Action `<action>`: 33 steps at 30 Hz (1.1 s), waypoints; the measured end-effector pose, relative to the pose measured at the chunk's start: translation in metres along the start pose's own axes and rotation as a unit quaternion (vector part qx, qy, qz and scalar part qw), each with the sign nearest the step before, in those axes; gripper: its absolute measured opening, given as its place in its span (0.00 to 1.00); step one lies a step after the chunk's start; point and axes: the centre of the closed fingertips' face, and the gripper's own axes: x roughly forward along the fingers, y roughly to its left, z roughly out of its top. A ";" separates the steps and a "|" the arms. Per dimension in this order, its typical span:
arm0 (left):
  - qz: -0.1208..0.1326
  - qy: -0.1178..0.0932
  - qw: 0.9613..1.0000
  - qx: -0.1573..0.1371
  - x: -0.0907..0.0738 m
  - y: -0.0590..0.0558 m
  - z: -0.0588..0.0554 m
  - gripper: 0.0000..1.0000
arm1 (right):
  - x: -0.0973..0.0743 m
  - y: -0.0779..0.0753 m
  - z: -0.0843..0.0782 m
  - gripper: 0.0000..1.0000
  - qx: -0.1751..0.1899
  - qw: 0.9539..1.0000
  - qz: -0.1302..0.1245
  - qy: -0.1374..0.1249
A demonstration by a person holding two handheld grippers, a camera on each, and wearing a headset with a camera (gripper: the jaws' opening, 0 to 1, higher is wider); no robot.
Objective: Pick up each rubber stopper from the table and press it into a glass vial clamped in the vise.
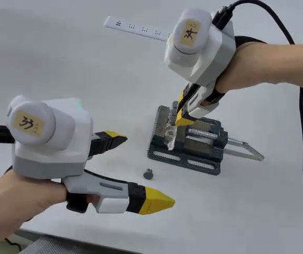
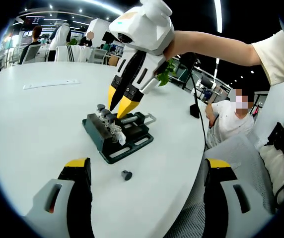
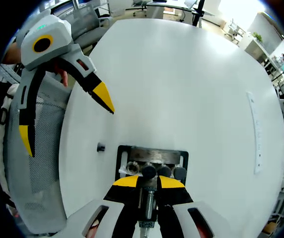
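Head view: nearest the lens, my left two-jaw gripper (image 1: 145,170) stands wide open and empty. Its yellow tips sit either side of a small dark rubber stopper (image 1: 148,173) that lies loose on the white table (image 1: 77,63). I cannot tell how far above the stopper they are. Beyond, the right gripper (image 1: 180,119) points down at the dark green bench vise (image 1: 194,159), tips just above the clear glass vials (image 1: 170,135).

Left gripper view: the loose stopper (image 2: 126,174) lies ahead between the spread jaws, near the vise.

Right gripper view: jaws nearly closed, a narrow slit, nothing seen gripped. Three vials carry dark stoppers (image 3: 164,171). The end vial (image 3: 131,168) stands open.

Assessment: the last pickup is in hand. The next move calls for lowering the left jaws around the stopper and closing squarely — and the right gripper should clear the vise first.
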 end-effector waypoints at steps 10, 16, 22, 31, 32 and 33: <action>0.000 -0.001 1.000 -0.005 -0.001 0.002 -0.001 0.93 | 0.000 -0.004 0.006 0.03 0.011 1.000 0.024 -0.014; 0.002 0.000 1.000 -0.008 -0.001 0.003 -0.002 0.93 | 0.001 -0.003 0.007 0.02 0.010 0.999 0.029 -0.012; 0.002 0.001 1.000 -0.010 -0.002 0.005 -0.004 0.93 | 0.001 -0.003 0.008 0.01 0.012 0.999 0.037 -0.014; 0.001 0.003 1.000 -0.012 -0.001 0.005 -0.005 0.92 | 0.003 0.000 0.008 0.00 0.013 0.999 0.046 -0.013; 0.001 0.003 1.000 -0.011 -0.001 0.005 -0.005 0.92 | 0.003 0.000 0.009 0.00 0.020 0.999 0.049 -0.016; 0.001 0.004 1.000 -0.012 -0.001 0.005 -0.005 0.92 | 0.003 0.001 0.009 0.00 0.021 0.998 0.050 -0.016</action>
